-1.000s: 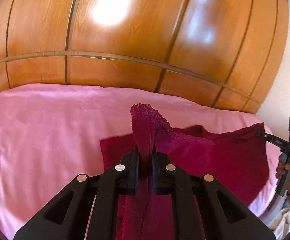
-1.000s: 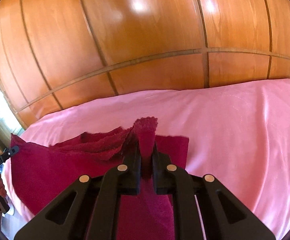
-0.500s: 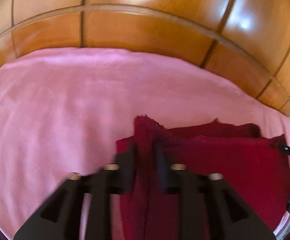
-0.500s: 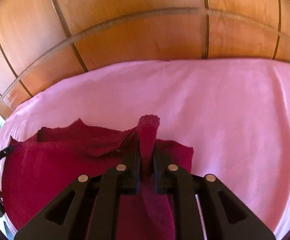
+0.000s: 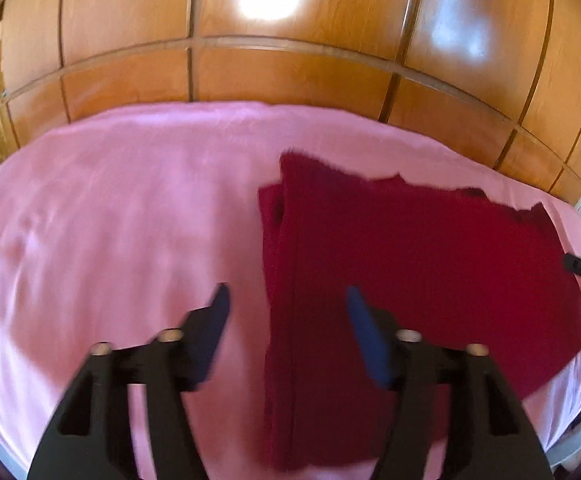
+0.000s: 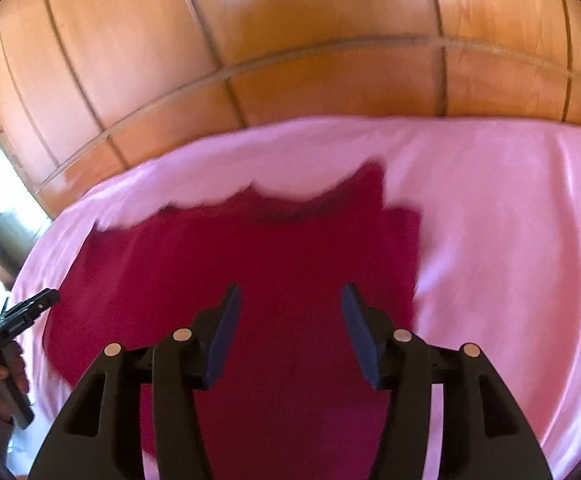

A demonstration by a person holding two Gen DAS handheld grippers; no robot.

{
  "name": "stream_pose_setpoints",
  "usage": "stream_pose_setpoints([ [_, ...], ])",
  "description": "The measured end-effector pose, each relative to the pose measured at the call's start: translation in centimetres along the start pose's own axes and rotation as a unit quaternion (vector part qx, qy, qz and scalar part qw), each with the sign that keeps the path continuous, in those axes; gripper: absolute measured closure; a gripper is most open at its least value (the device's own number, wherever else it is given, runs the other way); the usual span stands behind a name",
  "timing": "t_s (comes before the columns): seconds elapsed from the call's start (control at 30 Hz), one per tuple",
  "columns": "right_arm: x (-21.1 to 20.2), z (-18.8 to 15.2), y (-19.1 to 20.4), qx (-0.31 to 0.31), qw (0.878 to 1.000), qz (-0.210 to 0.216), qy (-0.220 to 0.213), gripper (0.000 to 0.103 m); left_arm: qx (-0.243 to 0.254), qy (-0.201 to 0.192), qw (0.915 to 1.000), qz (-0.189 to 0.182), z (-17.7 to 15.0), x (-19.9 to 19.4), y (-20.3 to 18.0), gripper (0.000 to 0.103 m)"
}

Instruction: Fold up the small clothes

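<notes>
A: Surface first. A smooth pink satin-like bedsheet (image 5: 122,216) covers the whole flat area, faintly rippled, with soft sheen. Behind its far edge stands a glossy orange-brown wooden panelled wall (image 5: 290,68), divided by dark grooves and one horizontal rail, with bright window glare on the varnish.

B: Same wall from the right wrist view, blurred. At that view's far left, beyond the sheet's edge, a strip of daylight, details unreadable.

A: The garment?

B: One dark crimson knitted cloth (image 5: 410,272), lying flat on the sheet, doubled over. Its far edge is ragged and wavy. In the left wrist view a second layer peeks out along the cloth's left side as a narrow darker band.

A: Left black two-finger gripper (image 5: 286,312)?

B: Jaws spread wide, nothing between them. One finger (image 5: 214,328) hangs over bare sheet just beside the cloth's left edge; the other is over the cloth. Contact with the fabric: cannot tell.

A: Right black two-finger gripper (image 6: 290,312)?

B: Also wide apart, empty, both fingers over the cloth's middle, the cloth's right edge near the sheet to that side. In the left wrist view its tip pokes in at the cloth's right edge; in the right wrist view the left one shows at the cloth's left corner, held in a bare hand (image 6: 0,372).
</notes>
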State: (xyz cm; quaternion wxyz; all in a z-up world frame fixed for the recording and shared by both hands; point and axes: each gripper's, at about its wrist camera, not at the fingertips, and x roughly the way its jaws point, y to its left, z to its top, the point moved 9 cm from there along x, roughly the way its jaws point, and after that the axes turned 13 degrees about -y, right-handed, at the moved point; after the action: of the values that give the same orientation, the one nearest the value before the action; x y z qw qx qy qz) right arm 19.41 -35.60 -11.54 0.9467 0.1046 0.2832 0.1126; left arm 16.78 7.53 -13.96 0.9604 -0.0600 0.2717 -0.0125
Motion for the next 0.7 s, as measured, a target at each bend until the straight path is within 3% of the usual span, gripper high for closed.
stream_pose_setpoints([
  [0.07, 0.6, -1.6, -0.7, -0.005, 0.999, -0.028, 0.019, 0.049, 0.018, 0.027, 0.9988, 0.038, -2.0, 0.4, 1.2, 0.038],
  [0.1, 1.2, -2.1, -1.2, -0.002, 0.999, -0.040, 0.028, 0.051, 0.005, 0.033, 0.9989, 0.033, -2.5, 0.4, 1.4, 0.038],
  [0.17, 1.4, -2.2, -2.0, 0.027, 0.998, -0.042, 0.025, 0.051, -0.054, 0.033, 0.9980, 0.006, -2.6, -0.5, 2.0, 0.038],
  [0.27, -0.2, -1.6, -1.5, 0.022, 0.999, -0.034, 0.009, 0.037, -0.068, 0.019, 0.9972, -0.025, -2.3, -2.2, 2.2, 0.038],
  [0.37, -2.2, -2.3, -2.0, 0.027, 0.999, -0.031, 0.002, 0.037, -0.092, 0.024, 0.9916, -0.087, -3.4, -4.2, 1.4, 0.038],
  [0.47, -4.4, -3.9, -3.0, 0.040, 0.998, -0.039, 0.004, 0.037, -0.096, 0.039, 0.9879, -0.115, -5.0, -4.8, 0.4, 0.038],
  [0.63, -6.2, -7.8, -4.1, 0.069, 0.996, -0.042, 0.035, 0.046, -0.115, 0.054, 0.9829, -0.133, -6.7, -4.1, -0.5, 0.051],
  [0.7, -6.0, -8.8, -4.5, 0.086, 0.995, -0.040, 0.040, 0.056, -0.124, 0.054, 0.9812, -0.137, -6.7, -3.6, -0.6, 0.062],
])
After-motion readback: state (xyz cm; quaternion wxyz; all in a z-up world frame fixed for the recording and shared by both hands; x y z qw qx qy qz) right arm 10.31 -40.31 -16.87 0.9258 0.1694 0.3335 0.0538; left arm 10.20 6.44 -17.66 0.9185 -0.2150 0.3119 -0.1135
